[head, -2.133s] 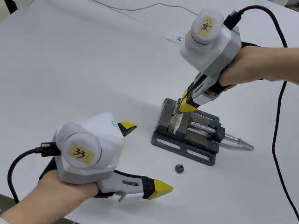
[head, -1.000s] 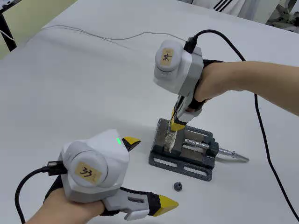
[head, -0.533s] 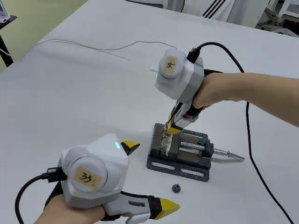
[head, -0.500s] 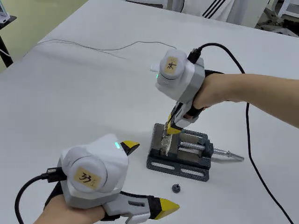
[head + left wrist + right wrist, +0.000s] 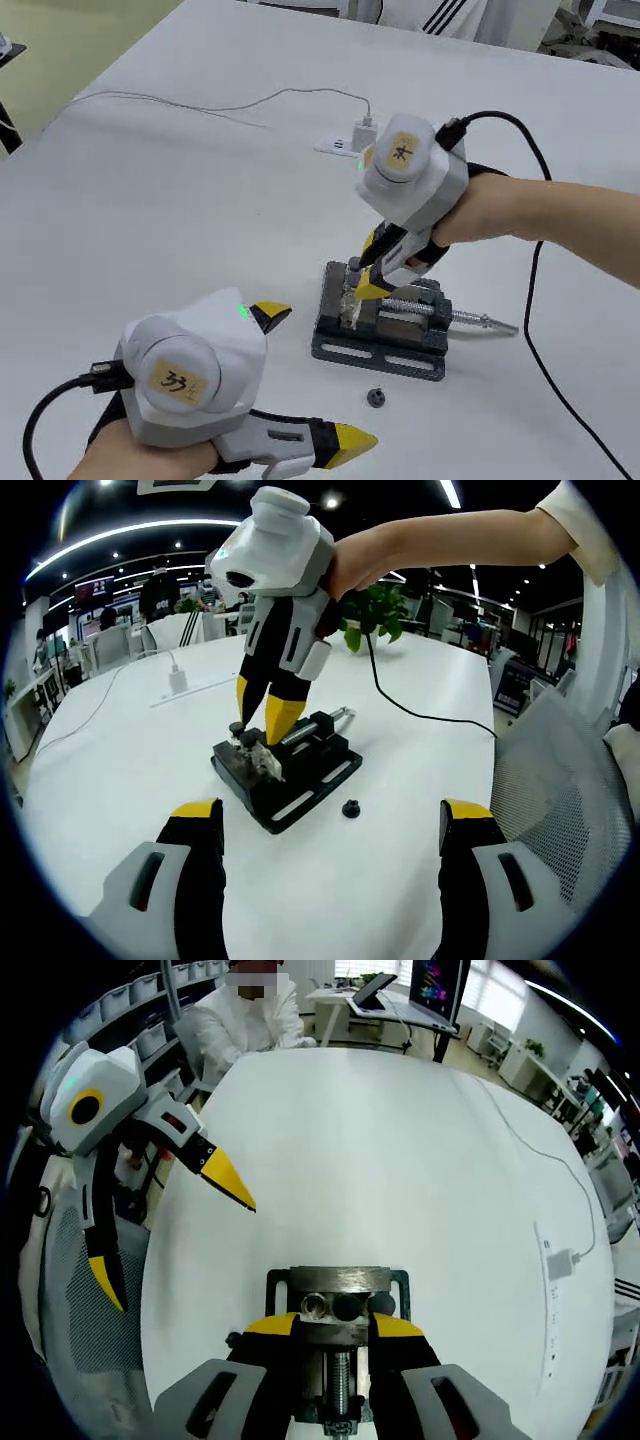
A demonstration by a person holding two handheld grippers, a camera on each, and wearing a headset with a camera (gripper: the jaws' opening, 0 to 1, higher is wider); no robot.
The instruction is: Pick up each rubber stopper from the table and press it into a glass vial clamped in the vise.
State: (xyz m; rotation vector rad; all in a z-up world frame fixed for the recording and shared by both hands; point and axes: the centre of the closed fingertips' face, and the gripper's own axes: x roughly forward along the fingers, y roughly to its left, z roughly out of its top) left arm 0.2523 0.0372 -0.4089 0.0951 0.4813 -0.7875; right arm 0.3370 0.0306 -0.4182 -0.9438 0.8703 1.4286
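We logged a white worktable (image 5: 200,200) under curved ceiling strip lights (image 5: 130,532), a white charger (image 5: 362,133) with thin cable lying on it, a potted plant (image 5: 375,615) beyond, a grey mesh chair (image 5: 560,780) alongside, storage shelving (image 5: 130,1015) and a monitor (image 5: 435,985) further back.

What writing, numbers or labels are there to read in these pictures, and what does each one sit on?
"33", followed by a handwritten mark I cannot make out: tan sticker on the body of the left claw.
One handwritten character, not legible to me: second tan sticker on the body of the right claw.
Background screen: too small and blurred to read.
Vise: no lettering I can make out.
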